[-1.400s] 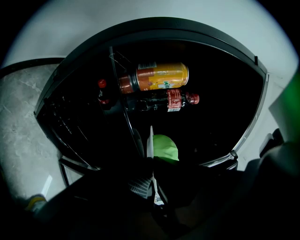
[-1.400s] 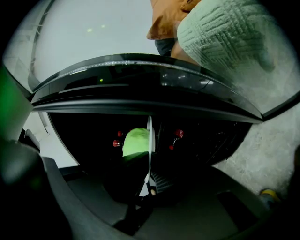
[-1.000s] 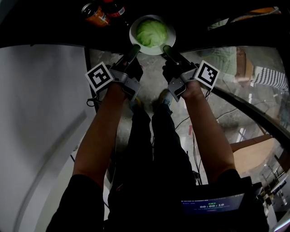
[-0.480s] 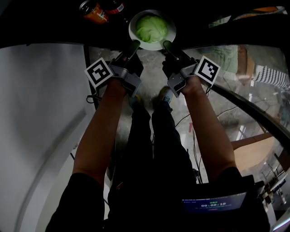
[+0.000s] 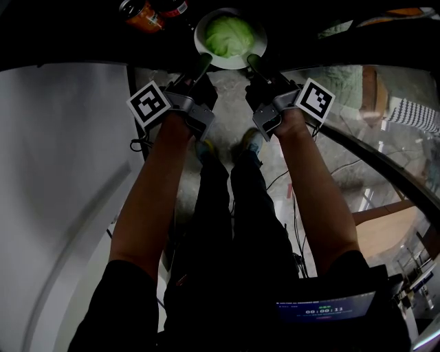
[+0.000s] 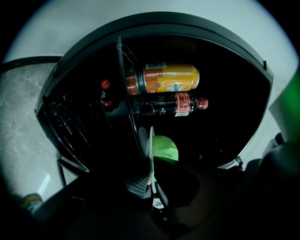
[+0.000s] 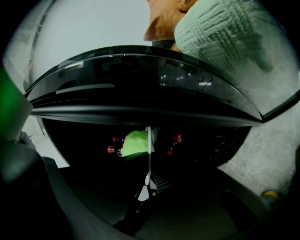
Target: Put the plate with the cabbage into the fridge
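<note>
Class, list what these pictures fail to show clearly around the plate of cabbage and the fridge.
Head view: the orange drink can and red-capped dark bottle are cut off by the top edge.
Left tool view: darkness hides what lies under the white round plate; whether it rests on anything cannot be told.
Right tool view: the green cabbage and darkness hide all but the red caps of bottles behind.

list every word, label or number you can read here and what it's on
"00:00:11": on the small screen at the bottom of the head view, small but just legible.
The label on the orange can has a green logo, too blurred to read.
The red label on the dark bottle has print too small to read.
The square markers show black-and-white patterns, no words.
</note>
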Available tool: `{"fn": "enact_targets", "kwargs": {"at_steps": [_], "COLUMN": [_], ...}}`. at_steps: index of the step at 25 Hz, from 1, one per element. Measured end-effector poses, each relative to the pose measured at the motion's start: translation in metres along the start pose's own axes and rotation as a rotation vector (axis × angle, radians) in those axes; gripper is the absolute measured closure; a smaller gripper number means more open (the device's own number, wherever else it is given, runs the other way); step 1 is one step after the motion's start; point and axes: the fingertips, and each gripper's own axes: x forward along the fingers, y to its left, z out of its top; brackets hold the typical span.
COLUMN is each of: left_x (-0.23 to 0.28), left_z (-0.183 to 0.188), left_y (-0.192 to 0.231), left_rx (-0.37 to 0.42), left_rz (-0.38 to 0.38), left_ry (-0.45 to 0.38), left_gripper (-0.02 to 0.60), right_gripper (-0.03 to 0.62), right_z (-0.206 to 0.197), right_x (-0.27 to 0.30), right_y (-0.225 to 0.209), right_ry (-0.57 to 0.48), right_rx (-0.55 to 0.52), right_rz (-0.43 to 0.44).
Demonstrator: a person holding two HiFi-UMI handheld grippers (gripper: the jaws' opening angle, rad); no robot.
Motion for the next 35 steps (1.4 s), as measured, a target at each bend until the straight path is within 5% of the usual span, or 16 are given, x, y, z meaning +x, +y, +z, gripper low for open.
{"fn": "enact_targets", "kwargs": {"at_steps": [15, 20, 25, 30, 35], "left_x": [-0.012, -0.012, -0.015, -0.018, -0.018], "left_z": [0.003, 0.003, 0.007, 0.003, -0.005], "left_y": [0.0, -0.011, -0.01, -0.016, -0.024], "left_rx": [0.062, 0.173, 0.456, 0.807, 1.203], "left_rz": [0.024, 0.024, 0.153, 0.249, 0.323], "left_ry": [-0.023, -0.003, 0.024, 0.051, 0.08], "left_gripper": [0.571, 0.571, 0.571, 0.572, 0.578], "right_gripper": [0.576, 0.576, 0.577, 0.588, 0.588], "right_z": [0.004, 0.003, 0.002, -0.007, -0.017], "right_x": [-0.01, -0.018, -0.021, -0.023, -0.021], "right_y": [0.0, 0.011, 0.015, 0.019, 0.022], "right_ry": [-0.017, -0.007, -0.011, 0.027, 0.053], "right_rx": [-0.061, -0.255, -0.533, -0.87, -1.069], "right_rz": [-0.029, -0.054, -0.156, -0.243, -0.276]}}
